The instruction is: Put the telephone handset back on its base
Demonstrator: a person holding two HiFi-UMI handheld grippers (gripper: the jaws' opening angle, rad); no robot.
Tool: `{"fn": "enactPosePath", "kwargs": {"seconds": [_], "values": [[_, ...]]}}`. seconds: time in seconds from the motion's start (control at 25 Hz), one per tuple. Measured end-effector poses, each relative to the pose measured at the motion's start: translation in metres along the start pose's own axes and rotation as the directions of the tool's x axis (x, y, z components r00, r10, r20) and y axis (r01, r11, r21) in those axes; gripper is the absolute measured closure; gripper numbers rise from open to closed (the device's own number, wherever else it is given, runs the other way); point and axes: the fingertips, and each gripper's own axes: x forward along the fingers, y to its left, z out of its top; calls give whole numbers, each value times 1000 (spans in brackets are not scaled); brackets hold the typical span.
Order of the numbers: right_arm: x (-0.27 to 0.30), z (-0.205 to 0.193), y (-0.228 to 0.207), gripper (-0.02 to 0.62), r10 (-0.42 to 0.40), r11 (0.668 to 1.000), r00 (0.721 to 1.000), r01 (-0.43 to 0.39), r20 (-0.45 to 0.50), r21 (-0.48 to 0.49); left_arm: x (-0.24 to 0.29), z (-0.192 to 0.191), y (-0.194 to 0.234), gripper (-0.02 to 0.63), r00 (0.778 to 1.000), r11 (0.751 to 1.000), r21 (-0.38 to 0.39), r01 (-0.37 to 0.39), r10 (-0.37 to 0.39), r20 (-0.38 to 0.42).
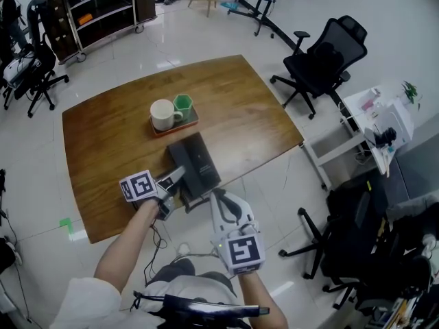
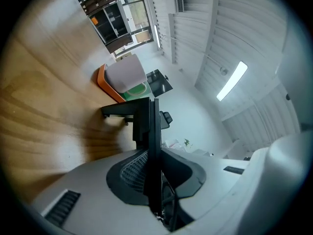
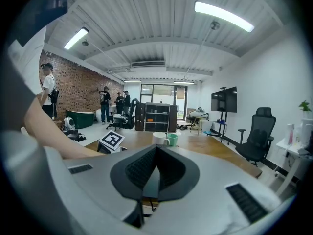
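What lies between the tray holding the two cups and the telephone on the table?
Nothing but a narrow strip of bare wooden table lies between the tray and the telephone; the head view shows this.

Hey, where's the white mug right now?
In the head view the white mug sits on the orange tray near the middle of the wooden table, left of the green cup and just beyond the telephone.
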Motion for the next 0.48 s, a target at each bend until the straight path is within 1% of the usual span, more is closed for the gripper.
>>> {"fn": "enactPosePath", "kwargs": {"seconds": [0.24,0.36,0.48], "values": [[-1,-2,-2,591,-4,1000,1000,4,-6,7,1,-1,2,538,1000,1000,-15,20,-20,-20],[0,2,-1,591,-9,1000,1000,9,6,24,1,-1,3,537,1000,1000,-3,19,-19,-18],[2,4,1,591,0,1000,1000,0,4,18,1,-1,1,535,1000,1000,8,25,-25,-11]]}}
